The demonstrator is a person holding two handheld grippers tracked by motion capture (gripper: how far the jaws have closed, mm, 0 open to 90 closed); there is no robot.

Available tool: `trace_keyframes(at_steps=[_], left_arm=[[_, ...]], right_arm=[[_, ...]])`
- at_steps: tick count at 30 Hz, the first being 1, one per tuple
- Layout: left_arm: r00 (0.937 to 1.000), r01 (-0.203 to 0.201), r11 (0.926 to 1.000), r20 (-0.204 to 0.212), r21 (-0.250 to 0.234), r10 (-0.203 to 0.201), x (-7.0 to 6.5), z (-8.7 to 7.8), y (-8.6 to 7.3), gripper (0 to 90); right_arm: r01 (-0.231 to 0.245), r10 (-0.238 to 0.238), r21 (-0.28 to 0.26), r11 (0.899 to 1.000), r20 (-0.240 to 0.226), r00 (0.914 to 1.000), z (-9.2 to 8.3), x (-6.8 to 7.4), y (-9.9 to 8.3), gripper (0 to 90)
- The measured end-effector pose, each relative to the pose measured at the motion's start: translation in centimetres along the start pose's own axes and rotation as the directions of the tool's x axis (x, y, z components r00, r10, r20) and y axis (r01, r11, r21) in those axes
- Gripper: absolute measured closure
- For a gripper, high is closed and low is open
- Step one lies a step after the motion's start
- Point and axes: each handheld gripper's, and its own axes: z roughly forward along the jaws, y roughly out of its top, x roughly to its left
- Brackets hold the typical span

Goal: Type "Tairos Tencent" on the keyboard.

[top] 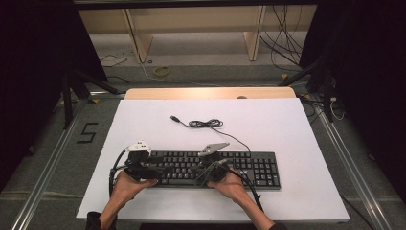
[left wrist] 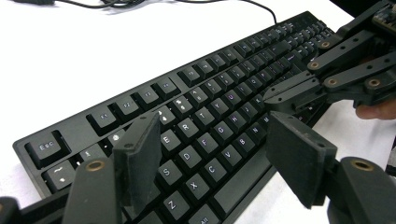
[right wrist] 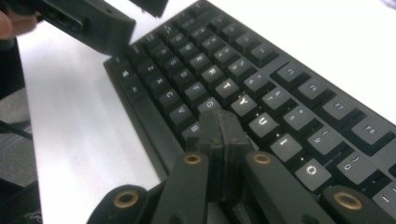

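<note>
The right gripper (right wrist: pixel 223 122), jaws clenched on nothing, presses near the H key of the keyboard (top: pixel 249 165); the left gripper (left wrist: pixel 210 158) hovers released above its left keys, so typing seems underway.

This looks like a lab recording rig rather than a home or office. A white board (top: pixel 287 143) lies over a wooden table (top: pixel 210 92), boxed in by black curtains (top: pixel 33 72) at nine and three o'clock. Loose cables (top: pixel 282 43) trail on the floor at one o'clock (a taped "5" (top: pixel 87 132) at nine).
</note>
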Motion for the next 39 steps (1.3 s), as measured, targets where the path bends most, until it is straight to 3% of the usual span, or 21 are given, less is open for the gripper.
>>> trace_keyframes(at_steps=[25, 28, 31, 39], left_arm=[[0.9996, -0.018, 0.9997, 0.021, -0.016, 0.018, -0.2, -0.1, -0.5, 31.3], [0.9997, -0.018, 0.9998, 0.017, -0.009, 0.018, -0.1, 0.0, -0.6, 31.6], [0.9996, -0.023, 0.9997, 0.017, -0.002, 0.023, -0.1, 0.1, -0.5, 32.2], [0.9995, -0.030, 0.9992, 0.008, 0.026, 0.030, -0.1, 0.3, -0.6, 37.9]], right_arm=[[0.041, -0.042, 0.054, 0.998, 0.022, 0.9989, 1.6, 0.4, -0.5, 90.0], [0.028, -0.030, 0.058, 0.998, 0.024, 0.9993, 1.5, 0.5, -0.4, 90.0], [0.020, -0.021, 0.037, 0.999, 0.019, 0.9996, 1.2, 0.4, -0.3, 90.0], [-0.001, 0.001, -0.030, 1.000, 0.010, 1.0000, -0.1, 0.2, -0.2, 76.6]])
